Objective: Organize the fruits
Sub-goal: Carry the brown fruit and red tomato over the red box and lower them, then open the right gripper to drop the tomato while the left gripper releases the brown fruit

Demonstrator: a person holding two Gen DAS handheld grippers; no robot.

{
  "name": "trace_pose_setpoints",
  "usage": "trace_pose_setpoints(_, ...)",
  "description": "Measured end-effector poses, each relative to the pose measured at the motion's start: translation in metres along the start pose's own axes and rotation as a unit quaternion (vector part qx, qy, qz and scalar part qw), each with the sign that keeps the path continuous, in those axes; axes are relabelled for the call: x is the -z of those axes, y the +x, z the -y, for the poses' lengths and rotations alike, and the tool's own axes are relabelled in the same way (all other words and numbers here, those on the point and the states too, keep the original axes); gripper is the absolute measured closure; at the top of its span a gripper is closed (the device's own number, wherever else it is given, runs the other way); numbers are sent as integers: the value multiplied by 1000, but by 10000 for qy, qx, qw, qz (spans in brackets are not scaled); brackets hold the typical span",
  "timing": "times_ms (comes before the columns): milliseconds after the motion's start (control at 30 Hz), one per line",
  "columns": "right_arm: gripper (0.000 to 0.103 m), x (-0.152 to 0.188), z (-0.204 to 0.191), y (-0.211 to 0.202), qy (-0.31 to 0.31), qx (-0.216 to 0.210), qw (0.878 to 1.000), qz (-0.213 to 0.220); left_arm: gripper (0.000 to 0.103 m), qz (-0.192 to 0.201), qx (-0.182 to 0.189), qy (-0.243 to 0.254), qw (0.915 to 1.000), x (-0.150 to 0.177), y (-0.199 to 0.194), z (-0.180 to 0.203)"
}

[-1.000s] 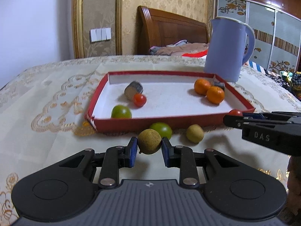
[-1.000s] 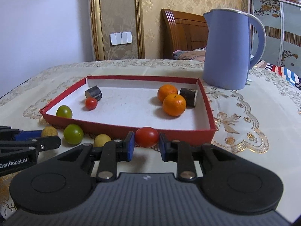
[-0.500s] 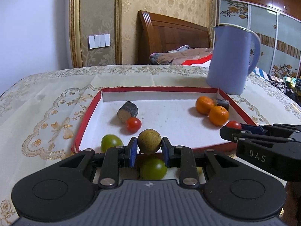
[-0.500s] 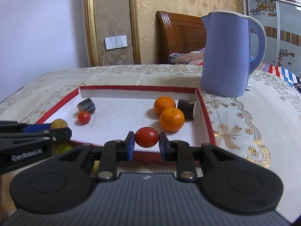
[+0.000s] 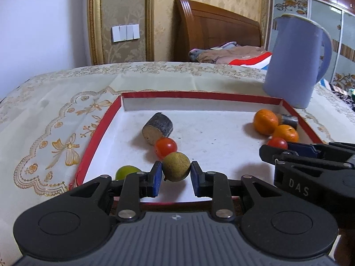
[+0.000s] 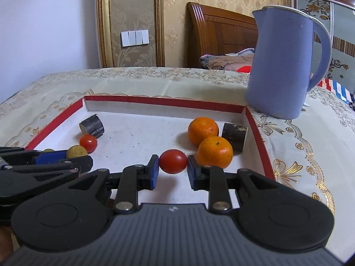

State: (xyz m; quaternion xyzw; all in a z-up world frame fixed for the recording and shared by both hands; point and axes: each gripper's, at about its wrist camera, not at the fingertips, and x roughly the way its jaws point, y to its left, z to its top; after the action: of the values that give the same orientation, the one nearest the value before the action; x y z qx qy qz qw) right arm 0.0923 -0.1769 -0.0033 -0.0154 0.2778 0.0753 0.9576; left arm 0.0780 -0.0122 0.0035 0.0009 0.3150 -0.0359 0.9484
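Left gripper (image 5: 175, 173): clenched on a tan-brown round fruit (image 5: 176, 166), held over the near part of the tray.
Right gripper (image 6: 173, 166): clenched on a red tomato (image 6: 173, 161), held over the tray's white floor, with the fruit at 12 o'clock from the camera.
Green fruit (image 5: 126, 171): on the tray floor at 10 o'clock from the left gripper, partly hidden behind its left finger.
Second tomato (image 5: 165, 147): lies in the tray just beyond the held brown fruit, touching a dark cylinder piece (image 5: 158, 128) behind it.
Two oranges (image 6: 214, 151): side by side in the tray at 1 o'clock from the right gripper, the nearer one just beside its right finger.
Second dark cylinder (image 6: 234, 136): against the tray's right wall, behind the oranges.
Tray (image 6: 164, 102): red-rimmed, white inside, on an embroidered tablecloth (image 6: 310, 146).
Blue jug (image 6: 284, 64): upright on the cloth at 2 o'clock, beyond the tray's far right corner.
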Motion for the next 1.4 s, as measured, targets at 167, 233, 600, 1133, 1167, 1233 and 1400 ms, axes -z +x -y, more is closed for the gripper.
trace_pose_setpoints(167, 77, 1, -6, 10, -101, -25, 9998, -145, 76, 1, -72, -12, 10000, -1, 6, 0)
trace_pose_setpoints(233, 77, 2, -9, 14, -137, 5, 9997, -178, 76, 27, -70, -49, 10000, -1, 7, -1)
trace_pose_setpoints(600, 77, -4, 1, 31, 97, 239, 9995, -188, 76, 148, -130, -81, 9998, -4, 14, -3)
trace_pose_setpoints(1133, 78, -2, 7, 31, 199, 218, 9995, -88, 76, 352, -145, -50, 9993, -4, 19, -10)
trace_pose_setpoints(1167, 77, -2, 7, 30, 201, 205, 9996, -84, 76, 358, -143, -16, 9993, -4, 19, -9)
trace_pose_setpoints(1233, 73, -1, 8, 29, 212, 178, 9996, -87, 76, 357, -98, 8, 9993, -3, 19, -8)
trace_pose_setpoints(1400, 42, 1, 10, 26, 253, 211, 9994, -102, 75, 394, -48, -93, 9992, -2, 16, -13)
